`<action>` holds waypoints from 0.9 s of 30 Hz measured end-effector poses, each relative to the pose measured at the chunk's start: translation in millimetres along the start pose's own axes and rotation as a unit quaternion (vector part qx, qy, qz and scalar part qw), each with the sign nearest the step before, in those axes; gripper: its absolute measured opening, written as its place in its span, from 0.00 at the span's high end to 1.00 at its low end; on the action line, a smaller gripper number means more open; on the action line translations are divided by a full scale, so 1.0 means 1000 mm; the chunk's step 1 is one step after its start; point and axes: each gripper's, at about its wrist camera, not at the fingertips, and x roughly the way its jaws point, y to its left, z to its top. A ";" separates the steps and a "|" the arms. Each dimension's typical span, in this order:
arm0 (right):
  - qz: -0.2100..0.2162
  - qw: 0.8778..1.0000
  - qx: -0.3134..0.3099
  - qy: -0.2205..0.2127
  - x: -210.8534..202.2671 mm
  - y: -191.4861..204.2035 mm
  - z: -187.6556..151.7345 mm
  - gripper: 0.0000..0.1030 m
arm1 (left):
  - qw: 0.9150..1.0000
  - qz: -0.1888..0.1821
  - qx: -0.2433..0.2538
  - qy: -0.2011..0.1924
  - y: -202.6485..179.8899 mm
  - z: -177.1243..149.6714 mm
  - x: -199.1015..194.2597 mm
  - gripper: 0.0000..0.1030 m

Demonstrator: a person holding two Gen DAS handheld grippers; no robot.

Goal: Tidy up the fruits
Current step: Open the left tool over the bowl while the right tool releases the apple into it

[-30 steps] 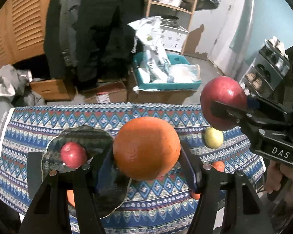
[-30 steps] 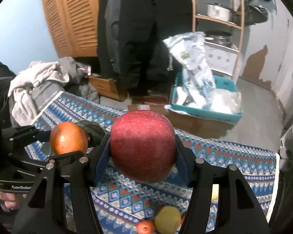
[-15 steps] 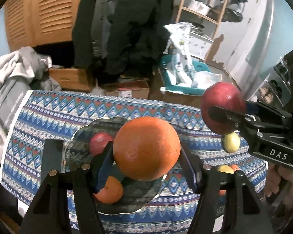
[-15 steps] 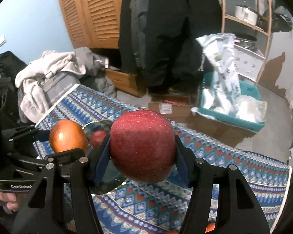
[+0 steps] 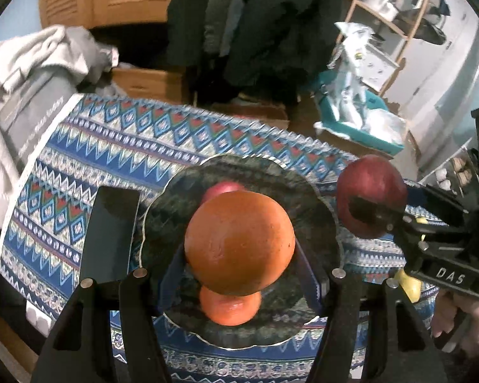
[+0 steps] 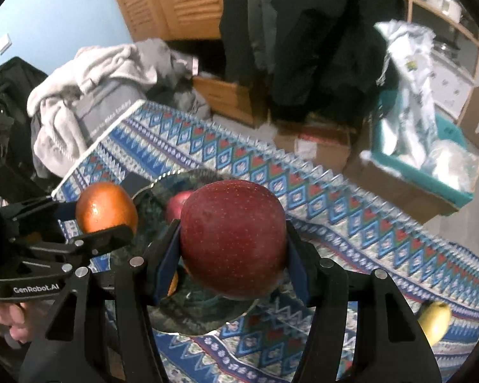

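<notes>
My left gripper (image 5: 239, 245) is shut on a large orange (image 5: 239, 242) and hangs over the dark plate (image 5: 169, 210) on the patterned tablecloth. On the plate lie a small red apple (image 5: 222, 188) and a small orange fruit (image 5: 230, 308), both partly hidden by the held orange. My right gripper (image 6: 233, 239) is shut on a big red apple (image 6: 233, 239), above the plate's (image 6: 207, 312) right side. In the left wrist view that apple (image 5: 372, 191) hovers by the plate's right rim. The right wrist view shows the left gripper's orange (image 6: 107, 207) at left.
A yellow fruit (image 6: 434, 319) lies on the tablecloth (image 6: 335, 223) to the right of the plate. A flat black object (image 5: 111, 229) lies left of the plate. Beyond the table are piled clothes (image 5: 32, 63), cardboard boxes and a teal bin (image 5: 361, 121).
Both grippers have carried their fruits leftward and down, from beside the plate to above it. The plate now sits under the orange, and the loose fruits have slid to the right edge.
</notes>
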 end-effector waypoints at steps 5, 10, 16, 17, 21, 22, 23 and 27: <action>0.006 1.000 -0.003 0.031 0.030 0.007 -0.008 0.41 | 1.000 0.011 -0.012 0.018 0.015 -0.006 0.017 0.36; 0.013 0.998 0.001 0.058 0.053 0.010 -0.015 0.41 | 0.999 0.009 -0.028 0.042 0.027 -0.011 0.034 0.36; 0.019 0.997 0.003 0.078 0.073 0.013 -0.020 0.41 | 0.997 0.013 -0.038 0.062 0.033 -0.017 0.052 0.36; 0.020 0.997 0.003 0.080 0.076 0.014 -0.020 0.41 | 0.997 0.012 -0.039 0.065 0.033 -0.018 0.054 0.36; 0.017 0.995 0.000 0.096 0.089 0.016 -0.027 0.41 | 0.997 0.016 -0.040 0.069 0.035 -0.019 0.060 0.36; 0.016 0.995 0.000 0.099 0.092 0.016 -0.028 0.41 | 0.996 0.017 -0.041 0.071 0.036 -0.019 0.061 0.36; 0.016 0.995 0.000 0.102 0.093 0.015 -0.030 0.41 | 0.996 0.017 -0.045 0.072 0.037 -0.019 0.062 0.36; 0.022 0.993 0.005 0.112 0.099 0.012 -0.035 0.41 | 0.995 0.017 -0.054 0.077 0.041 -0.019 0.064 0.36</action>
